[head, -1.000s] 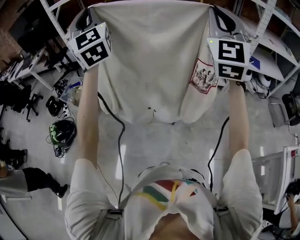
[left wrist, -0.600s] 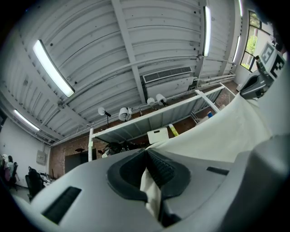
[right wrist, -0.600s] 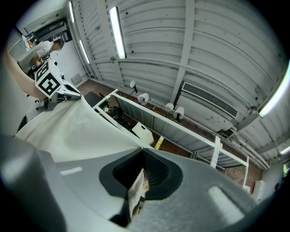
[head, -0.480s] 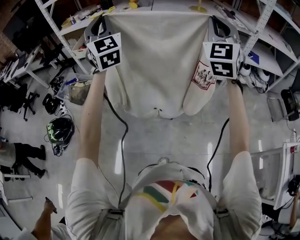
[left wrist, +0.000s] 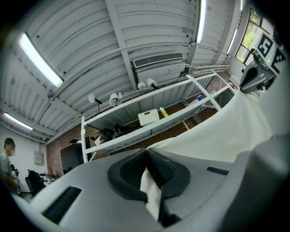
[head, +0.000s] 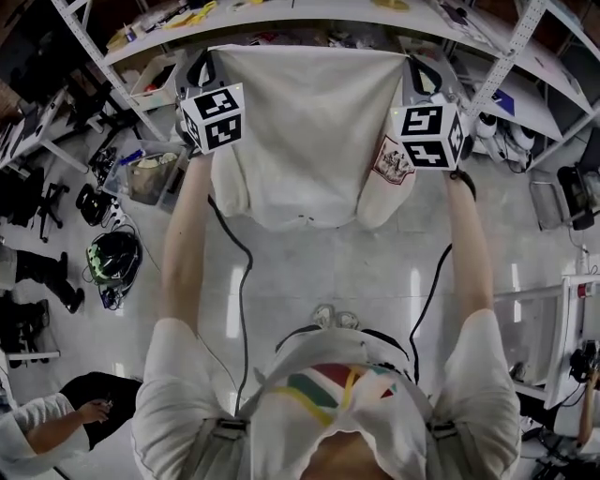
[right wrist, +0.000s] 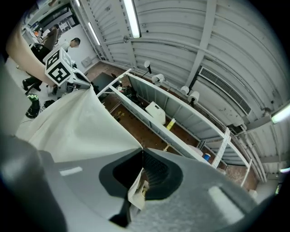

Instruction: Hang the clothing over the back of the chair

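A cream shirt (head: 309, 131) with a small printed patch (head: 391, 161) hangs spread in the air between both grippers in the head view. My left gripper (head: 208, 64) is shut on its upper left edge, and my right gripper (head: 415, 66) is shut on its upper right edge. In the left gripper view the cloth (left wrist: 152, 192) is pinched between the closed jaws and stretches away to the right gripper (left wrist: 258, 74). The right gripper view shows the cloth (right wrist: 136, 190) clamped likewise, running left to the left gripper (right wrist: 61, 68). No chair back shows in any view.
White metal shelving (head: 281, 19) stands just beyond the shirt, with bins and small items on it. On the floor at left lie a helmet (head: 112, 258) and a bag (head: 145, 178). People stand and sit at the left edge (head: 47, 422). More racks stand at right (head: 562, 103).
Both grippers have carried the spread shirt forward, away from my body and nearer the shelving. The shirt looks smaller and sits higher over the floor in view.
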`<state>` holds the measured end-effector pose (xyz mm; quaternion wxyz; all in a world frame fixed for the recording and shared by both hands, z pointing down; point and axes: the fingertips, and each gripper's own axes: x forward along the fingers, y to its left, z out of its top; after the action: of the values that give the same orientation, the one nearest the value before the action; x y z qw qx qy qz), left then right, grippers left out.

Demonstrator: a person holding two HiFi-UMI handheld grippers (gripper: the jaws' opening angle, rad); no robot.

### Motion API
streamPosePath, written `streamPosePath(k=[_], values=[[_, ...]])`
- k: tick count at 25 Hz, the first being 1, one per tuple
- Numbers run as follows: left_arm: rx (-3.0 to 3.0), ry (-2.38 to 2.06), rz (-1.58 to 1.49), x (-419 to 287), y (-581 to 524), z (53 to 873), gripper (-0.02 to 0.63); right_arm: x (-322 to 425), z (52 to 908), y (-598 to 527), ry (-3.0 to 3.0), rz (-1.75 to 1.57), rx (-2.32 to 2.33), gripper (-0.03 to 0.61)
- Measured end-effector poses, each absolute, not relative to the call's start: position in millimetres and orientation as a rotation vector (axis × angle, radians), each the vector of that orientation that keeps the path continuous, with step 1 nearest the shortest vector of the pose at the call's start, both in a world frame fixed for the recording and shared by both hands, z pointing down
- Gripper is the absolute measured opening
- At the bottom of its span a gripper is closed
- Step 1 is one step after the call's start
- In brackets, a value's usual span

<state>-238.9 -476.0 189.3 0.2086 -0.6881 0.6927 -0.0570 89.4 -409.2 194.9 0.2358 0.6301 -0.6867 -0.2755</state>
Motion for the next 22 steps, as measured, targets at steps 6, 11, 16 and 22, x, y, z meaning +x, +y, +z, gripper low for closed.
streamPosePath(k=[6,11,16,22], values=[[-1.951,1.927,-0.194,-237.7,-476.0,218.5,0.015,90.6,227.6,-410.2,-1.881,-0.689,1.696,0.008],[-1.986,1.927,-0.236,-239.1,-471.5,244.9,0.015,89.5,252.9,-407.8,-1.885,-0.637,1.667,0.008],[-2.020,1.923,-0.303,-241.9,-469.0,274.5,0.015,86.7,281.5,-407.8,-1.883,-0.574,1.633,0.008],[-2.059,1.952,-0.395,-248.4,-470.0,317.7,0.015,80.5,317.2,-411.8,-1.880,-0.510,1.578,0.008]])
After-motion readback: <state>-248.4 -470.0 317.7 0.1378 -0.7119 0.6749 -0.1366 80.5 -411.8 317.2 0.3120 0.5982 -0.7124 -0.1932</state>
